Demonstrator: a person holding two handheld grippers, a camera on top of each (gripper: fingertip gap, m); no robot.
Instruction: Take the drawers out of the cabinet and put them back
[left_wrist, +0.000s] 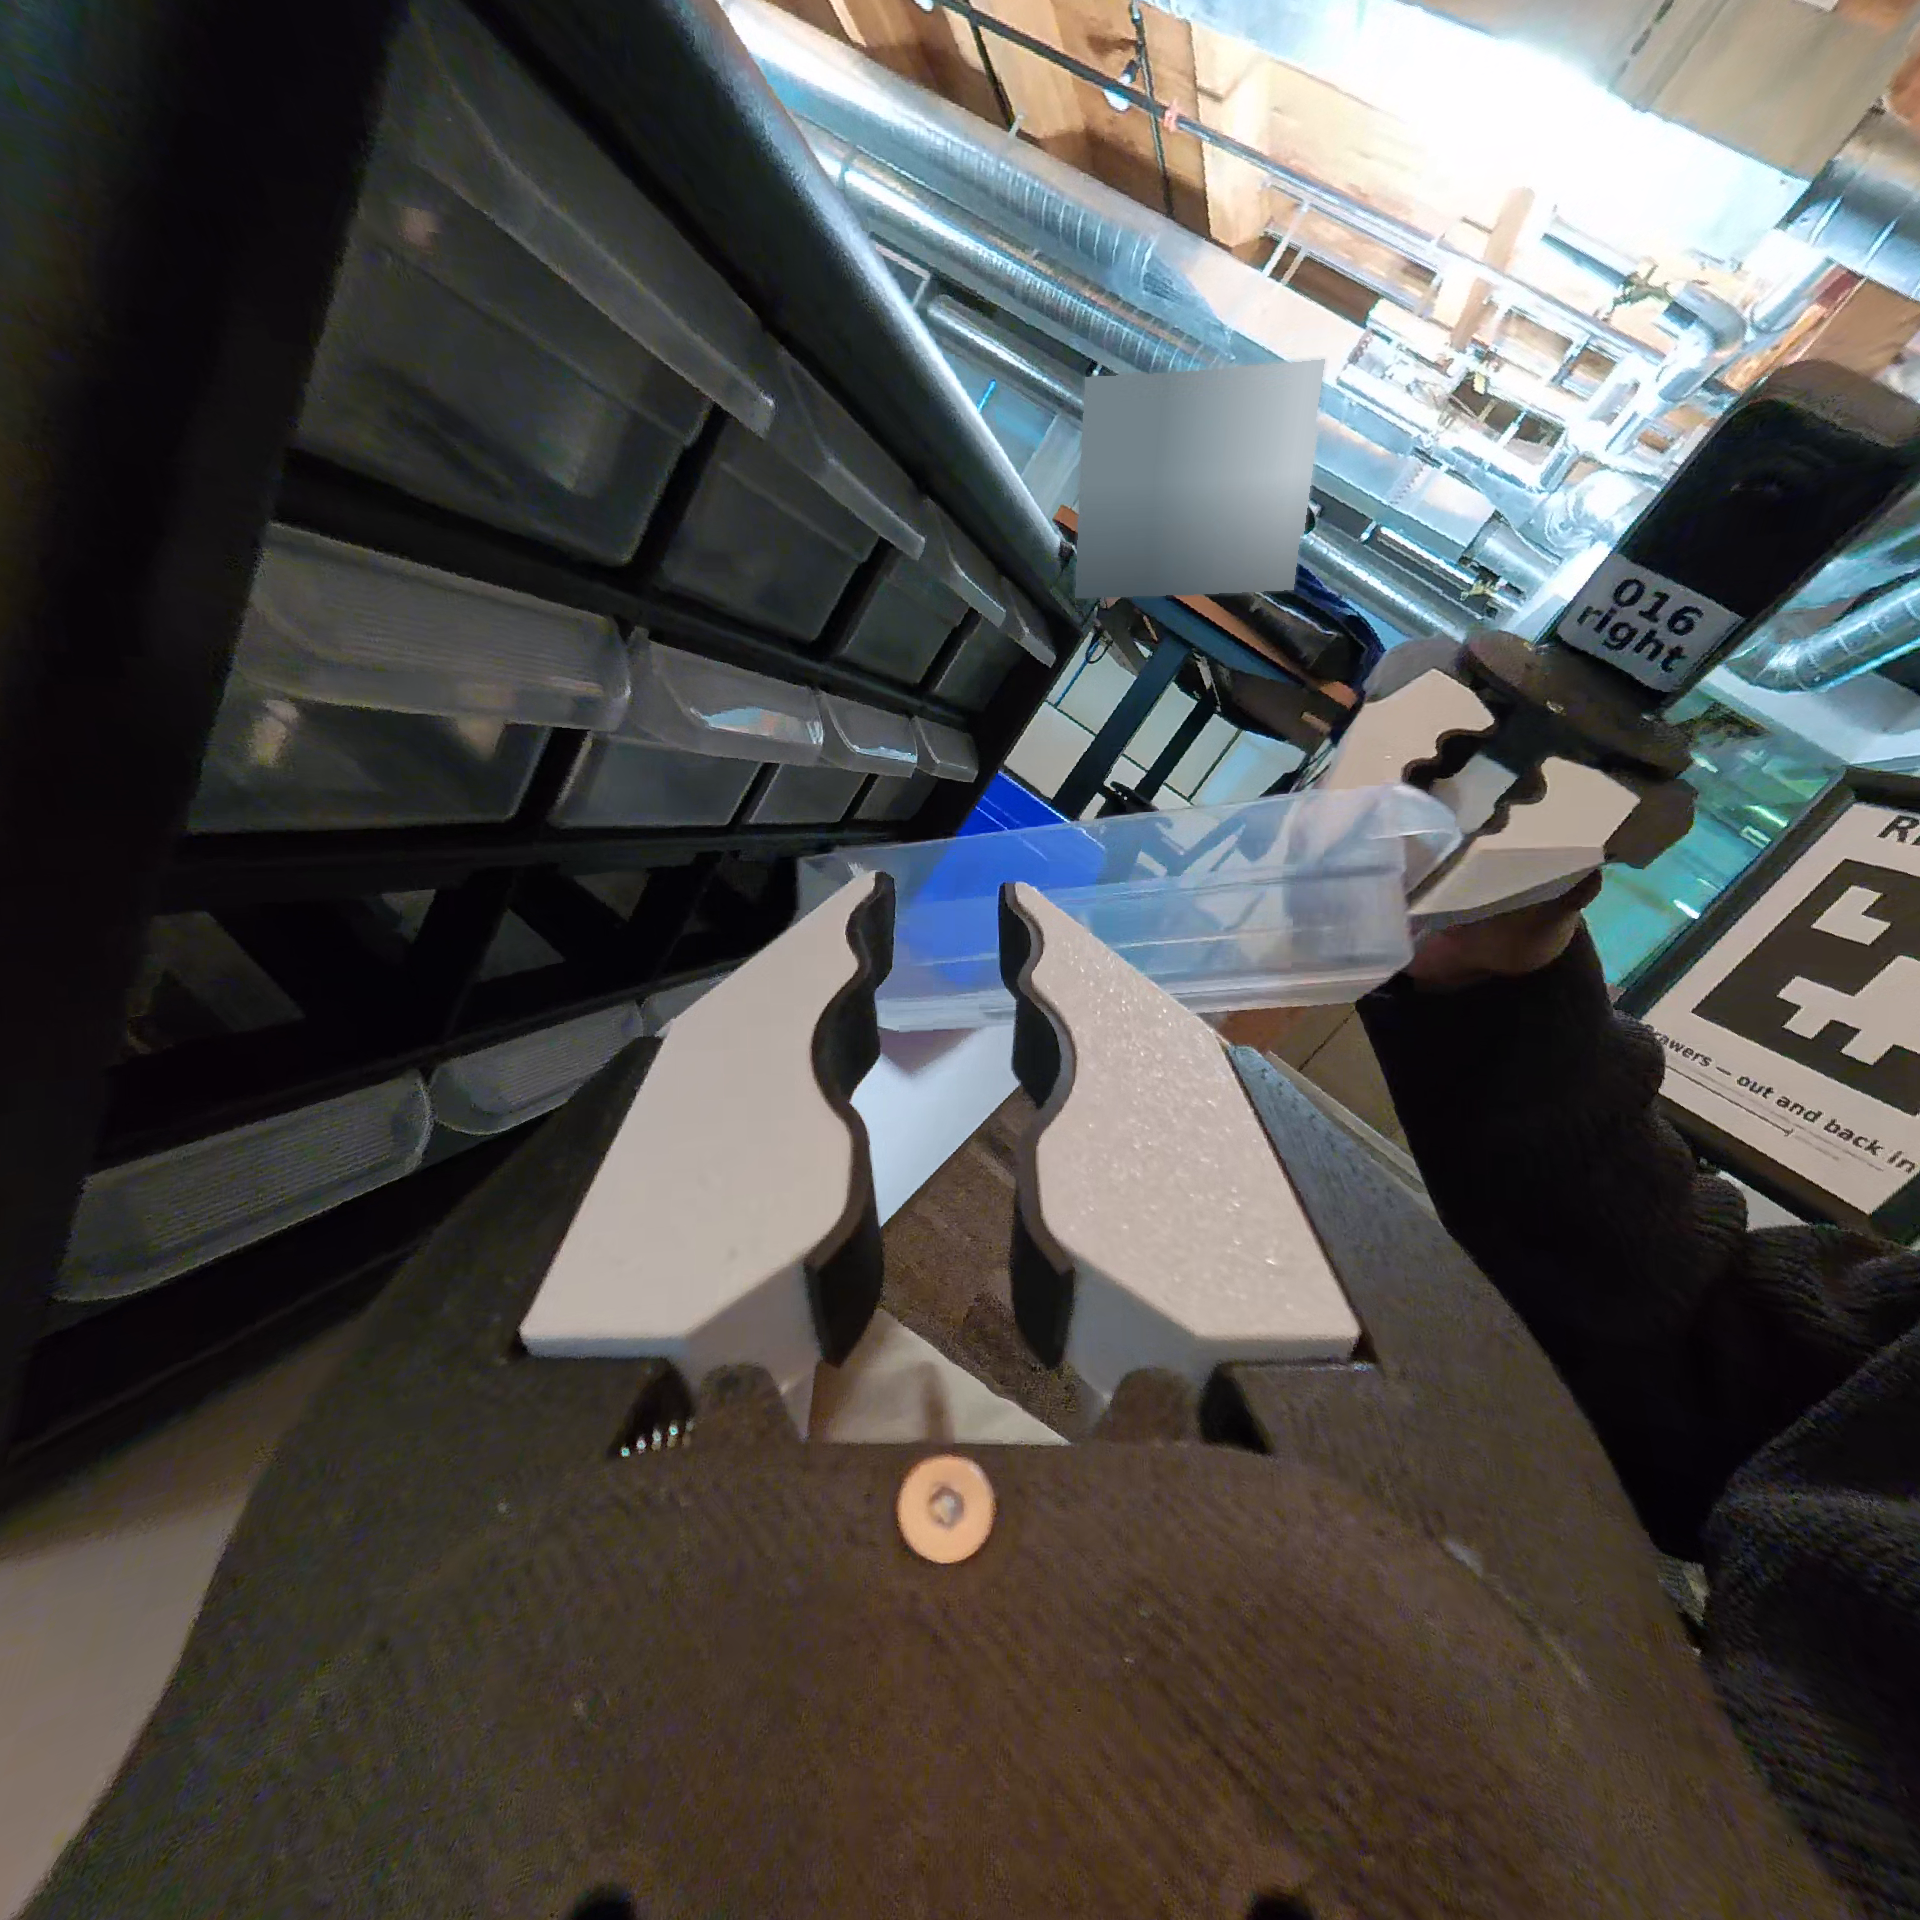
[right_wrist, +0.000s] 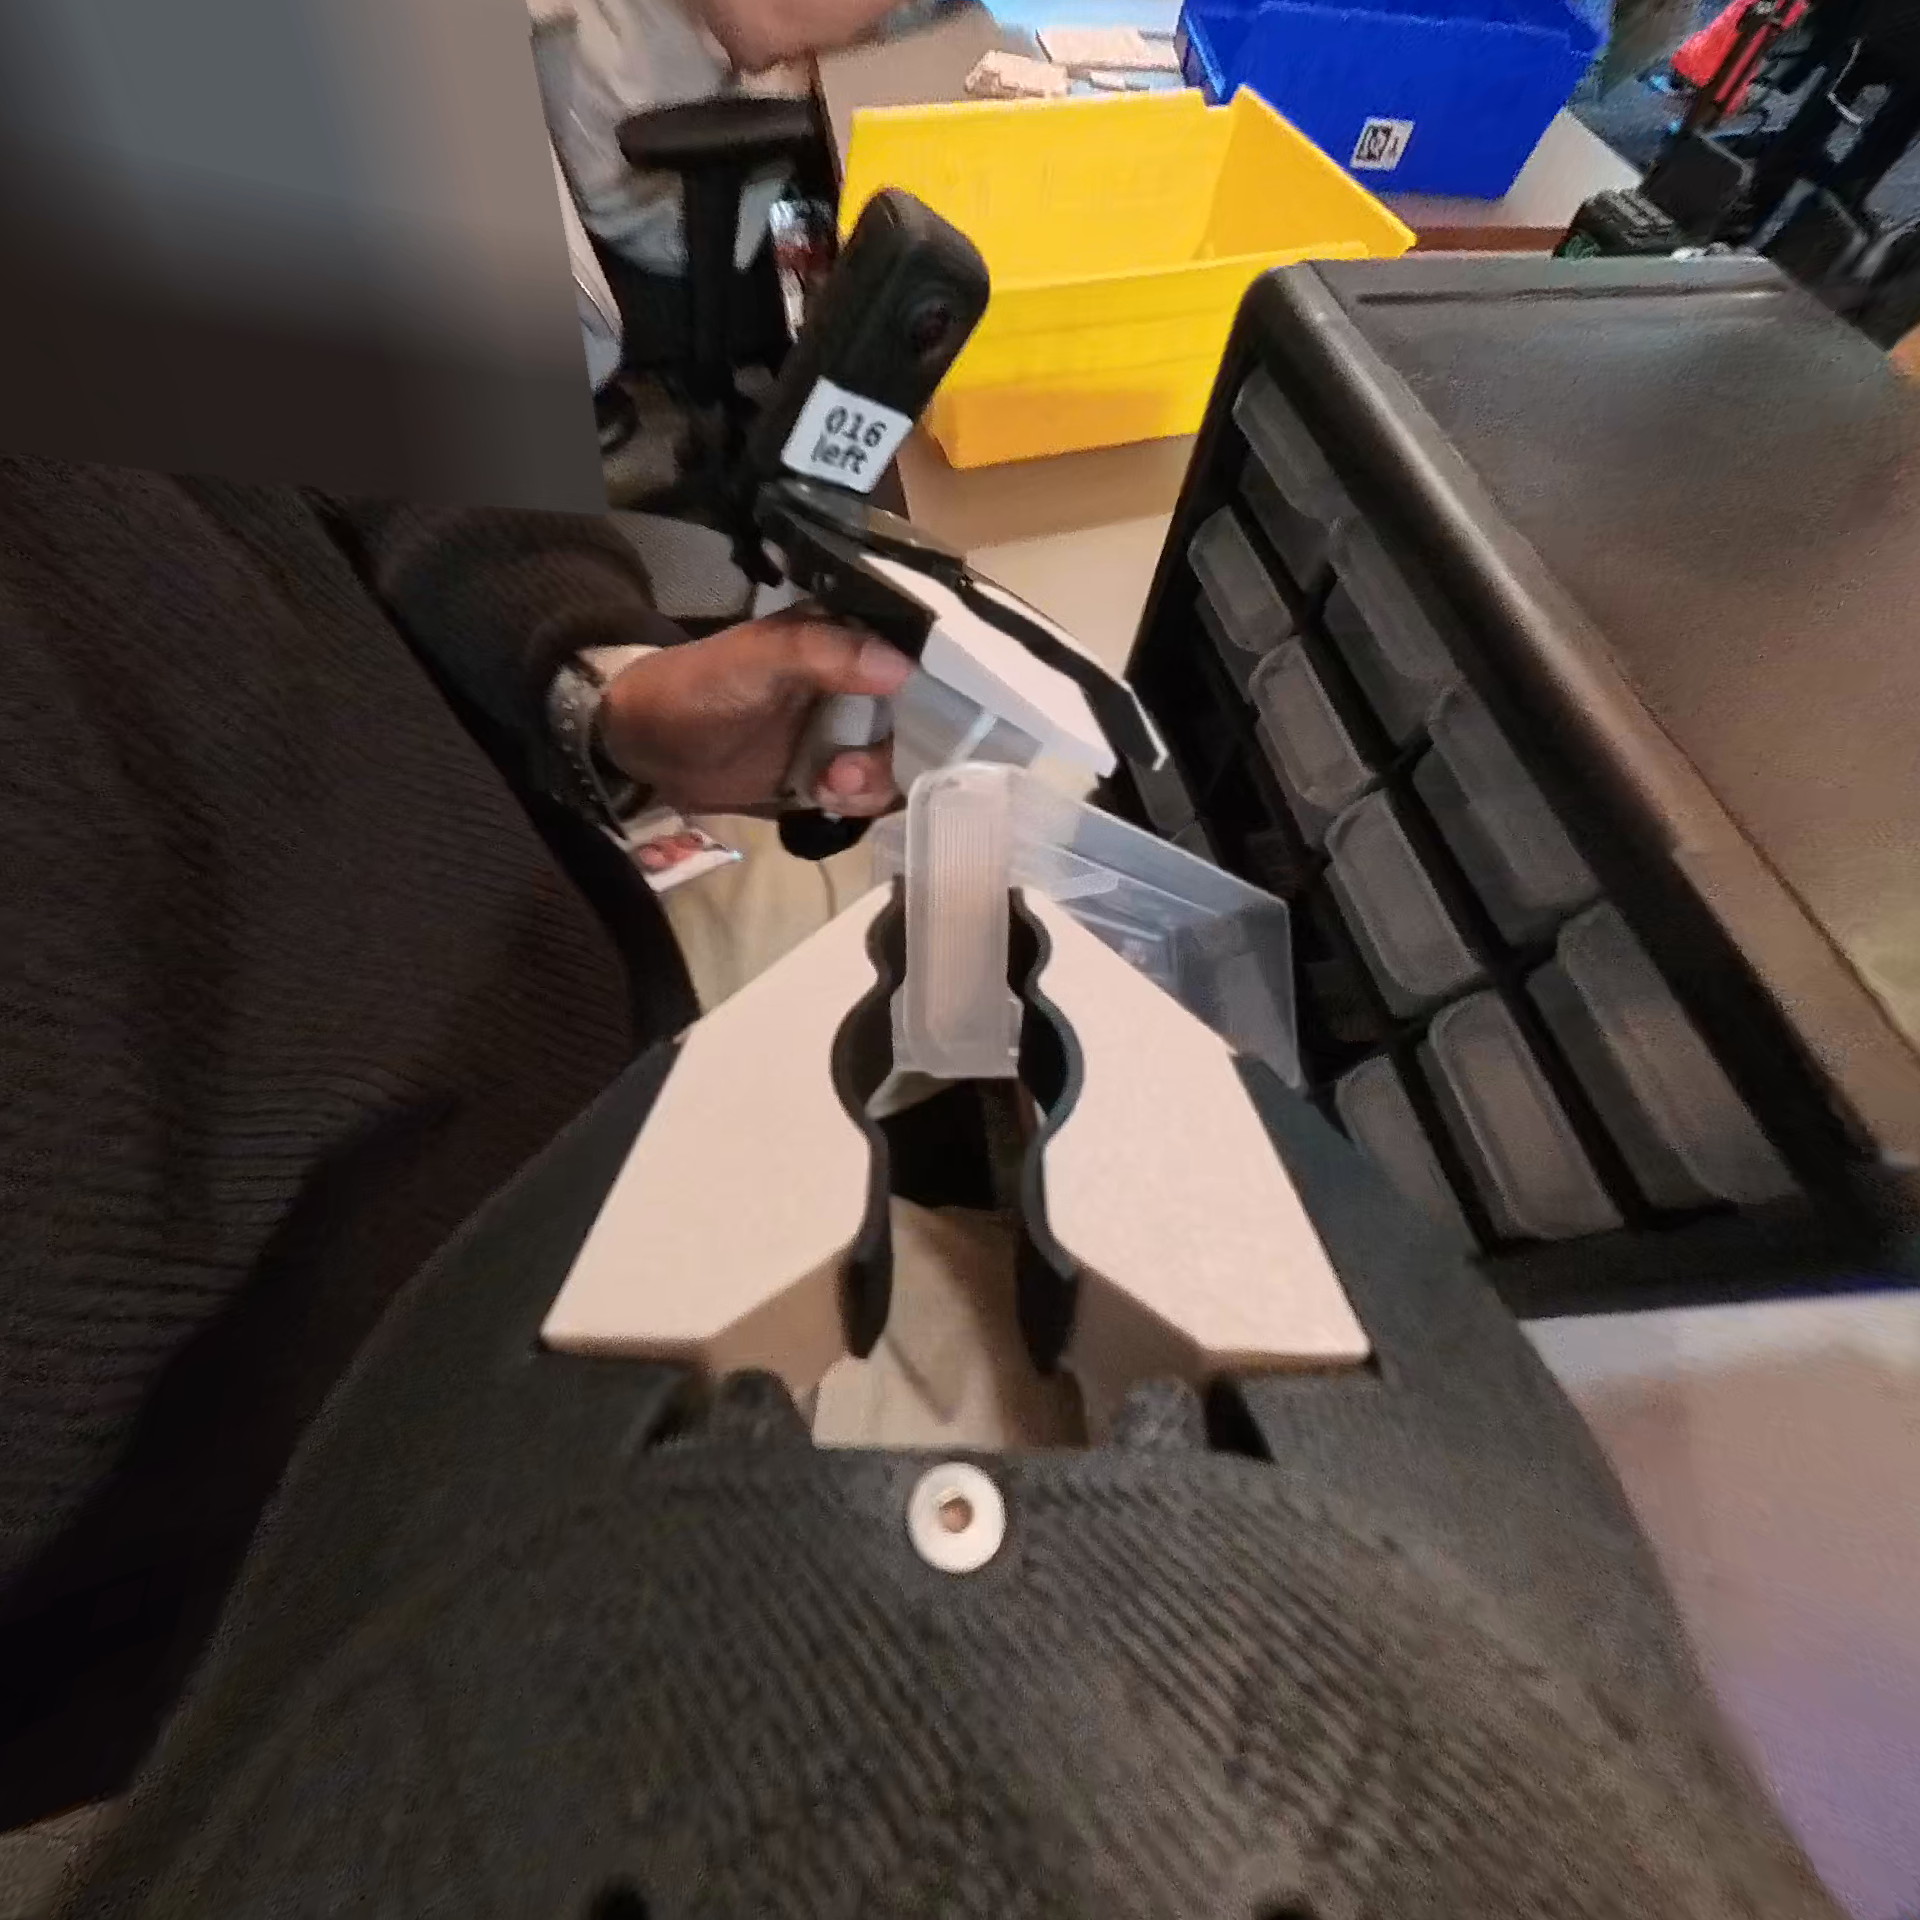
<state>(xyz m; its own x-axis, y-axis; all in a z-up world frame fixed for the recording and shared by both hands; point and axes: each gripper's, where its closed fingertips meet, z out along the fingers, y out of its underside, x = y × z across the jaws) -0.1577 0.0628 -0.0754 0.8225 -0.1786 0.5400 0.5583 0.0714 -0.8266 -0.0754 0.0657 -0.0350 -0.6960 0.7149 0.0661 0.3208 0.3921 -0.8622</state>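
A black cabinet (left_wrist: 125, 520) of clear drawers fills the left of the left wrist view, and one row shows several dark empty slots (left_wrist: 343, 956). It also shows in the right wrist view (right_wrist: 1610, 540). My right gripper (right_wrist: 961, 914) is shut on the front handle of a clear drawer (right_wrist: 1174, 914) and holds it in the air in front of the cabinet. In the left wrist view the drawer (left_wrist: 1143, 894) stretches from the right gripper (left_wrist: 1475, 800) to just beyond my left gripper (left_wrist: 945, 914). The left gripper is open and empty. Its fingers (right_wrist: 1018, 696) are close above the drawer's far end.
A yellow bin (right_wrist: 1091, 260) and a blue bin (right_wrist: 1382, 83) stand on the table beyond the cabinet. A white sign with a black marker (left_wrist: 1818, 987) stands at the right. The person's dark sleeves (right_wrist: 260, 935) are close on the left, and an office chair (right_wrist: 717, 208) stands behind.
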